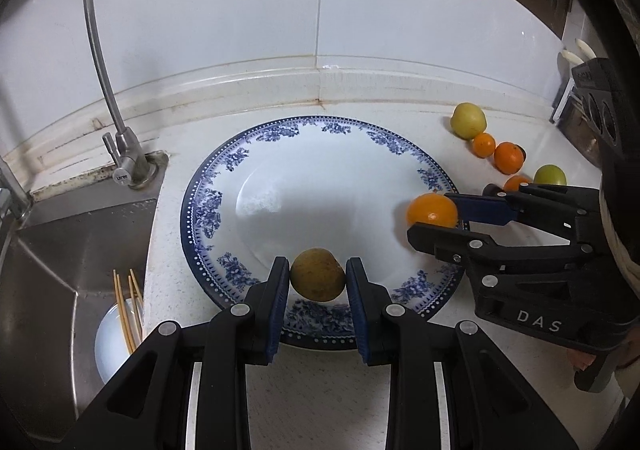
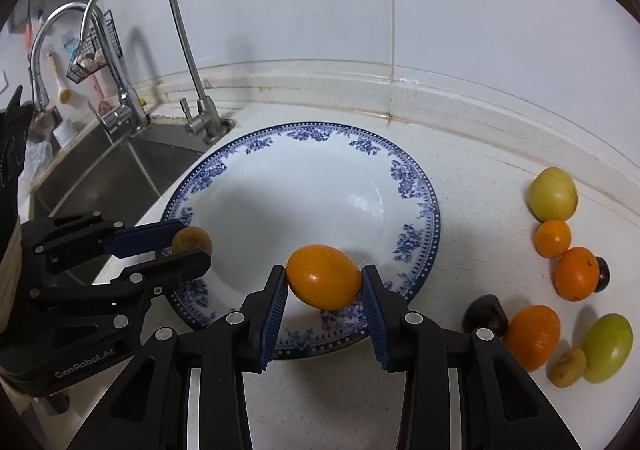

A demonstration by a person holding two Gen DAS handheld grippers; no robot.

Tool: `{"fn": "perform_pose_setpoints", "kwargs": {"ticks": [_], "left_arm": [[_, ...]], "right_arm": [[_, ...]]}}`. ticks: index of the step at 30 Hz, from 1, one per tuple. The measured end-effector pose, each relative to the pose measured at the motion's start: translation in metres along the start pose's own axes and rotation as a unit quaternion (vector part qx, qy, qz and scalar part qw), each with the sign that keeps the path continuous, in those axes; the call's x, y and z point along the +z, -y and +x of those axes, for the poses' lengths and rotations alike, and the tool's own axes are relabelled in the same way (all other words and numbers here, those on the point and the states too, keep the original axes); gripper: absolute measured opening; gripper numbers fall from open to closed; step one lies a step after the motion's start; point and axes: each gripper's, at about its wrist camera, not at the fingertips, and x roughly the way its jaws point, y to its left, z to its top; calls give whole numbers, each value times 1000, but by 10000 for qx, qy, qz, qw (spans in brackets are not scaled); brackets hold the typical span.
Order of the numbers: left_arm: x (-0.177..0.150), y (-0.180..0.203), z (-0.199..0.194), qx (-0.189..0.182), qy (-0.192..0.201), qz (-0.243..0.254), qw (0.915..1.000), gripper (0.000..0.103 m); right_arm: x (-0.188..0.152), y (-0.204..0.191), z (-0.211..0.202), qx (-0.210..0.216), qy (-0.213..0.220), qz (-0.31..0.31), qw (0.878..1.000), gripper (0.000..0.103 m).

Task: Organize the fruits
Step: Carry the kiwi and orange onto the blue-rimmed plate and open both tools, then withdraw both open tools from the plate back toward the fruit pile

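Note:
A blue-and-white patterned plate [image 1: 208,210] [image 2: 416,190] lies on the white counter. My left gripper [image 1: 318,274] is shut on a brownish-yellow fruit [image 1: 318,274] [image 2: 191,240] over the plate's near rim. My right gripper [image 2: 325,277] [image 1: 434,216] is shut on an orange [image 2: 325,277] [image 1: 432,209] over the plate's right rim. Loose fruit lies right of the plate: a yellow-green fruit [image 2: 552,194] [image 1: 468,120], small oranges [image 2: 553,238] [image 2: 577,273] [image 2: 531,336], a green fruit [image 2: 607,346], a small brown fruit [image 2: 566,366] and dark plums [image 2: 485,314].
A steel sink [image 1: 60,250] with a tap [image 1: 120,166] lies left of the plate; a bowl with chopsticks [image 1: 128,302] sits in it. A tiled wall [image 1: 240,10] backs the counter. A rack [image 1: 576,114] stands at the far right.

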Motion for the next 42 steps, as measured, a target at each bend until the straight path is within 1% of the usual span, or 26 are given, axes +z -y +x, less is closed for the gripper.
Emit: {"fn": "perform_pose_setpoints", "kwargs": {"ticks": [2,4,7,9,10,14,18,19,20,22,26,27,28,29,31,37,42], "left_arm": [[0,-1,1,2,-10,7,10000,30],[0,-2,-1,23,14,10,10000,35],[2,-4,-9,118,100,4,9999,36],[2,-5,-16,131,155,-27,9998,37],[3,-5,-20,160,179,-46,9997,39],[5,-1,-38,178,342,-103,9992,42],[5,9,-62,149,576,-86,9982,51],[5,12,-66,158,622,-63,9979,52],[5,15,-71,155,672,-48,9976,53],[4,23,-80,122,769,-24,9970,60],[5,41,-96,-10,931,68,9956,65],[6,45,-99,-19,962,99,9953,67],[6,49,-102,-34,1004,132,9949,68],[7,53,-105,-56,1044,171,9944,68],[8,61,-111,-114,1110,232,9935,72],[11,82,-120,-378,1260,397,9905,75],[12,96,-117,-474,1274,497,9895,75]], "right_arm": [[0,-1,1,-13,-13,-2,10000,39],[0,-1,2,-24,-11,-9,10000,39],[0,-2,0,-54,50,-9,10000,39],[0,-2,-4,-49,111,37,9999,45],[0,-2,-9,-67,180,49,9998,49],[-1,-5,-26,-161,368,73,9992,49],[-7,-4,-54,-360,612,219,9972,49],[-9,-3,-62,-417,677,268,9965,51],[-11,-2,-69,-495,754,313,9954,57],[-15,0,-83,-648,878,359,9934,60],[-23,6,-111,-842,1056,511,9895,61],[-25,8,-115,-876,1091,535,9887,62],[-28,10,-123,-962,1136,592,9871,67],[-30,12,-129,-1014,1180,645,9857,68],[-34,15,-138,-1098,1233,717,9837,68],[-48,29,-164,-1434,1365,1029,9748,68],[-62,42,-181,-1741,1468,1297,9651,68]]}}
